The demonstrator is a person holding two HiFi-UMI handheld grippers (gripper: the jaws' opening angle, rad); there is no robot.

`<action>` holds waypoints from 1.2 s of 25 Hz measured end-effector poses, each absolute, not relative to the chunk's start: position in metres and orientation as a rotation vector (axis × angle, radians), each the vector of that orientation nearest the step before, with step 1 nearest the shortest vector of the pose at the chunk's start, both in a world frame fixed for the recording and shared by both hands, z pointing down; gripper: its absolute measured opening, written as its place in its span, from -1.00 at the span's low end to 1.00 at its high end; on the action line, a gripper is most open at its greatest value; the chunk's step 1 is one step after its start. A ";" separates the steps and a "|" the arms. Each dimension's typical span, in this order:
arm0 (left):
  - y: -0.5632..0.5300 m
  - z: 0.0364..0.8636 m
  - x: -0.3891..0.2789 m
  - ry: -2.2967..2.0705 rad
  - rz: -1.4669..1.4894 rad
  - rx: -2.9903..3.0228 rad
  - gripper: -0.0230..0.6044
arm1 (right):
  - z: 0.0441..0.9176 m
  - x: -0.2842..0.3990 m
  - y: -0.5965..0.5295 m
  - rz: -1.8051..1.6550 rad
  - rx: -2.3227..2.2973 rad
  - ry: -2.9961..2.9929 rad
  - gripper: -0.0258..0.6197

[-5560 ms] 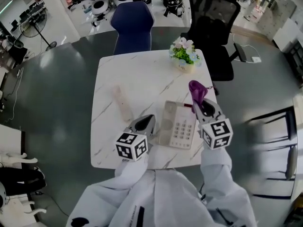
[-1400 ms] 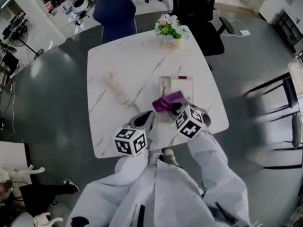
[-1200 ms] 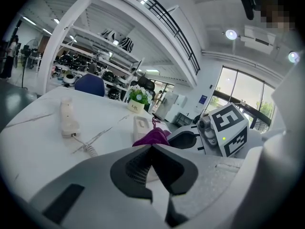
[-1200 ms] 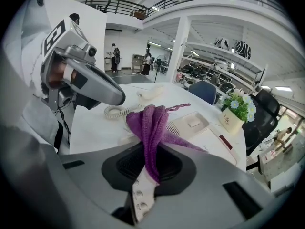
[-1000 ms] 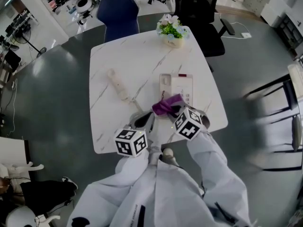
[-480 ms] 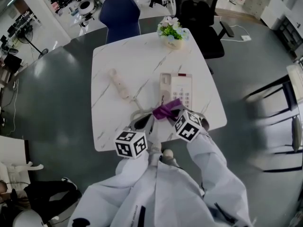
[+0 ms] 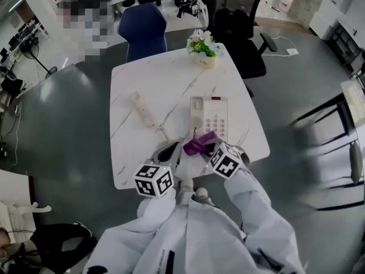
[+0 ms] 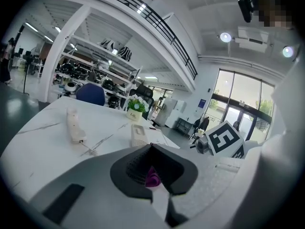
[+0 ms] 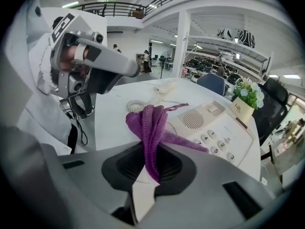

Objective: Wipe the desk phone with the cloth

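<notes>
The right gripper point(image 9: 150, 171) has its jaws closed on a purple knitted cloth point(image 9: 151, 128), which stands up out of the pads in a bunched fold and trails one end toward the desk phone point(image 7: 210, 117). The left gripper point(image 8: 153, 170) is also closed, and a small bit of the same purple cloth shows pinched between its pads. In the head view the two grippers sit close together over the near edge of the white marble desk point(image 7: 165, 81), and the cloth spans the gap between their tips. It lies just in front of the phone's near edge; whether it touches the phone cannot be told. The phone is cream-coloured, lies flat in the right half of the desk with its keypad and speaker grille facing up, and its cradle is empty. The handset point(image 7: 141, 108) lies by itself on the desk to the left of the phone, well apart from it, and the coiled cord point(image 9: 137, 106) runs across the desk between them. A small white pot of flowers point(image 7: 202, 45) stands near the far edge of the desk. Beyond that edge are a blue chair point(image 7: 142, 30) and a black office chair point(image 7: 231, 21).
</notes>
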State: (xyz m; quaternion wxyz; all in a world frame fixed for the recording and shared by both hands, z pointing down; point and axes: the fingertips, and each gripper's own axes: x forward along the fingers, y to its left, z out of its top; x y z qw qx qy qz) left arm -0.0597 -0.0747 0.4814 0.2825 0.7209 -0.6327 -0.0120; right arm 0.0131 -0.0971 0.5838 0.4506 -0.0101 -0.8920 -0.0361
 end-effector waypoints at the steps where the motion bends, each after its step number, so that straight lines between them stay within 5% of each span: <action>1: -0.074 0.479 -0.061 -1.699 -0.036 1.933 -0.94 | 0.584 0.015 -0.096 -0.081 -0.024 -2.204 -0.79; 30: -0.085 0.397 -0.085 -1.855 -0.097 2.161 -0.94 | 0.455 0.051 -0.144 0.533 0.411 -2.918 -0.79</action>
